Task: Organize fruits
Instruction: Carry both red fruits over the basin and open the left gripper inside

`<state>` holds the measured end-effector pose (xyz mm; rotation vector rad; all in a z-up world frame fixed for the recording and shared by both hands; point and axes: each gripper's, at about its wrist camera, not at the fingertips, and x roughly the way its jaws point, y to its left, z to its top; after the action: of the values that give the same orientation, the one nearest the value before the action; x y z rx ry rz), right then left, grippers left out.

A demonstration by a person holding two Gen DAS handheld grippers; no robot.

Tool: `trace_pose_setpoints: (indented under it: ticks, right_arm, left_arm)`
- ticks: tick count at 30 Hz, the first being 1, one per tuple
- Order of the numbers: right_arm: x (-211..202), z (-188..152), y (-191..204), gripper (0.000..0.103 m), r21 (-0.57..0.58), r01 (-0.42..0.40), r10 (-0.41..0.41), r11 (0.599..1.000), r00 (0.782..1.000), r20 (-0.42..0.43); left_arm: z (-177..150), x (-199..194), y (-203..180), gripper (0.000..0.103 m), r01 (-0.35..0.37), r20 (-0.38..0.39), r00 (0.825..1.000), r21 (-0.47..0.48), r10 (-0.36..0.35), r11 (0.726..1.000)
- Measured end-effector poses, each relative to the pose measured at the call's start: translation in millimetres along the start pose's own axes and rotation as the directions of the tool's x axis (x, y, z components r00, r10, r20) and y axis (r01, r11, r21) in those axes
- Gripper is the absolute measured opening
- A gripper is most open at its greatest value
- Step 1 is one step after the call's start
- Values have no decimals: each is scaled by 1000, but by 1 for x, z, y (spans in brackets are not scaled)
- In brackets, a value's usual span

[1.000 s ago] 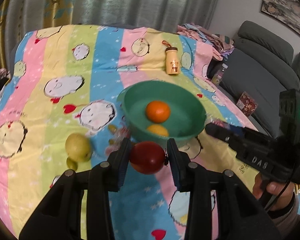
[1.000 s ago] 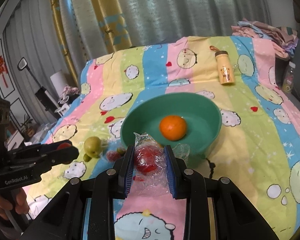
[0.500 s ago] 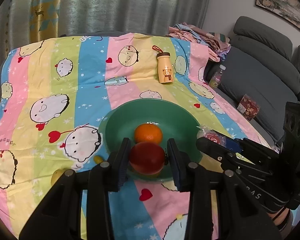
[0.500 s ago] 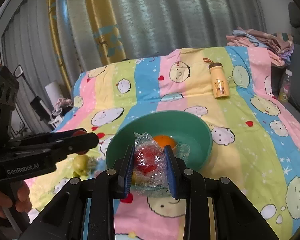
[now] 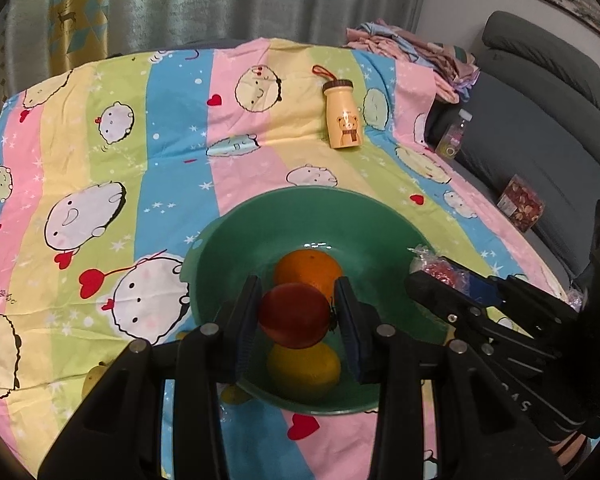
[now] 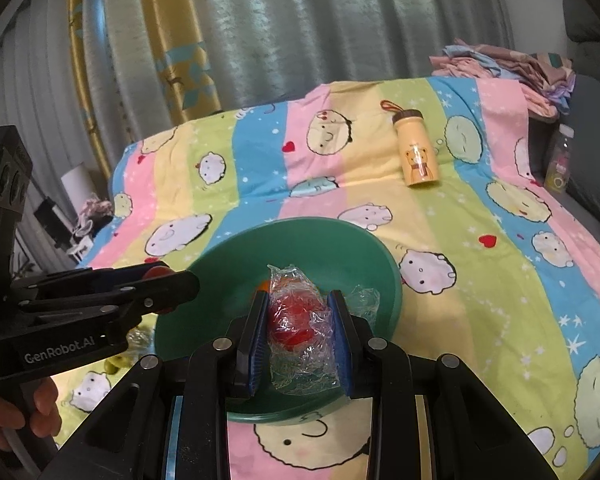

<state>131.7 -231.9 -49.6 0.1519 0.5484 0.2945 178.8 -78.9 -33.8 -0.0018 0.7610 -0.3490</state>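
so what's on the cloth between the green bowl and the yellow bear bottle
Nothing: in both wrist views only bare striped cloth lies between the green bowl and the yellow bear bottle.

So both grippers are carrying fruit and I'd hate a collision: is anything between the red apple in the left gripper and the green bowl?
Nothing visible blocks it. The red apple hangs over the green bowl, directly above a yellow fruit and an orange already inside; the right gripper hovers at the bowl's right rim.

A green bowl (image 5: 236, 240) sits on a pastel-striped cartoon cloth (image 5: 172, 128); inside it lie an orange fruit (image 5: 308, 266) and a yellow fruit (image 5: 304, 368).
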Motion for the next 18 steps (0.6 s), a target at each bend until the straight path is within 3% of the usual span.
trace_pose_setpoints:
  ticks: [18]
  right_arm:
    - [9,-3,-10,31,4,21,-20,1000,999,-29]
  left_arm:
    - [-4,21,-4,37,-67,-40,997,47,68,997]
